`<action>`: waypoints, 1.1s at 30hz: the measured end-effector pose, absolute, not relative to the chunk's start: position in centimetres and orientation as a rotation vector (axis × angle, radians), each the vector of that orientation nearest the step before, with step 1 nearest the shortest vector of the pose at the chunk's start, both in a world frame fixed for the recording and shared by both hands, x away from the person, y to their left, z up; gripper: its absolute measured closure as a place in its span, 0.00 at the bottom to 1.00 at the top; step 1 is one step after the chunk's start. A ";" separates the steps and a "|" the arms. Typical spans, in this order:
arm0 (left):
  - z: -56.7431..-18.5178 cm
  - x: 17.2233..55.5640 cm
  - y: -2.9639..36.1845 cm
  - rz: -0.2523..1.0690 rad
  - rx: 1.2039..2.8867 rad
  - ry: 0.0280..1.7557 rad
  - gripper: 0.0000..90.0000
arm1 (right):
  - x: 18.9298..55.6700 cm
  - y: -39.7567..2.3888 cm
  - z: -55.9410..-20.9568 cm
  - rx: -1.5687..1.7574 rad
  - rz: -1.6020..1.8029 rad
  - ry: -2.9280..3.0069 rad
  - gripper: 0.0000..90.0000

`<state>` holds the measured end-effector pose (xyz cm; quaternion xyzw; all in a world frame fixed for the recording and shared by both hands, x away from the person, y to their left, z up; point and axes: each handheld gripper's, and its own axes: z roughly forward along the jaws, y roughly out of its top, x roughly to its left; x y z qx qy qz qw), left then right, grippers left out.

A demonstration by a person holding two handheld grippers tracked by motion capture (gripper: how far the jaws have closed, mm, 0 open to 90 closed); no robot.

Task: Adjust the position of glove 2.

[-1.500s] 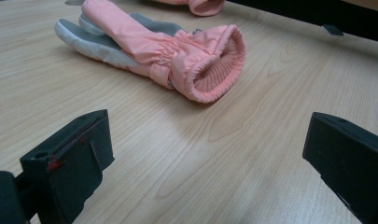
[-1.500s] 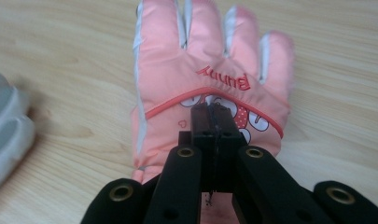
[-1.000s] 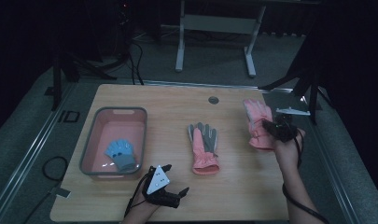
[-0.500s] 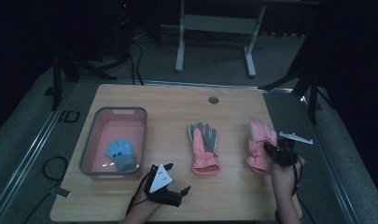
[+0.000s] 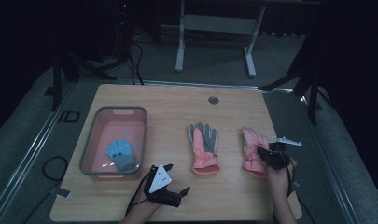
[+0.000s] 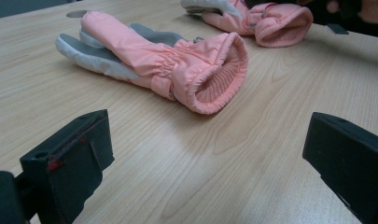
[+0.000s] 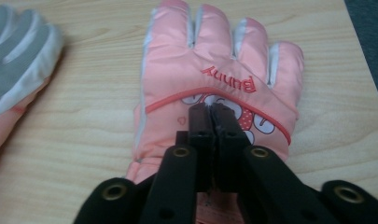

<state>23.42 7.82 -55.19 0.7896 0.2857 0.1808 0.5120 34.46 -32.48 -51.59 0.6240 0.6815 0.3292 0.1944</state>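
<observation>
We see the right gripper (image 7: 210, 112), jaws together and just starting to part, over the pink Bunny glove (image 7: 214, 74) lying flat at the table's (image 5: 177, 107) right; whether they pinch fabric, we cannot tell.

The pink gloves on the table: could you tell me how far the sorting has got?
Done: a blue glove lies in the pink bin. In hand: the right gripper pinches the right-hand pink glove with its jaws just easing apart. Left: the middle pink glove, facing the open left gripper.
</observation>
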 end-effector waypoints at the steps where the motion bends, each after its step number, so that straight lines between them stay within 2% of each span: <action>1: -55.2 23.4 7.8 0.434 1.902 0.684 0.02 | 34.4 -32.7 -51.2 1.716 0.936 1.926 0.88; 5: -55.3 23.4 7.7 0.421 1.903 0.686 0.02 | 34.5 -34.2 -49.4 1.542 1.016 2.063 0.73; 12: -55.3 23.4 7.5 0.409 1.910 0.685 0.02 | 34.8 -36.8 -49.7 1.460 1.038 2.158 0.63; 20: -55.4 23.4 7.5 0.407 1.912 0.688 0.02 | 35.4 -35.6 -52.3 1.479 1.017 2.151 0.58; 24: -55.4 23.4 7.5 0.406 1.914 0.687 0.02 | 35.8 -35.6 -53.7 1.490 1.005 2.152 0.71; 27: -55.4 23.4 7.5 0.406 1.920 0.682 0.02 | 35.7 -35.5 -54.0 1.481 1.041 2.168 0.92; 33: -55.4 23.4 7.6 0.403 1.910 0.692 0.02 | 35.6 -35.3 -53.4 1.540 1.045 2.141 0.99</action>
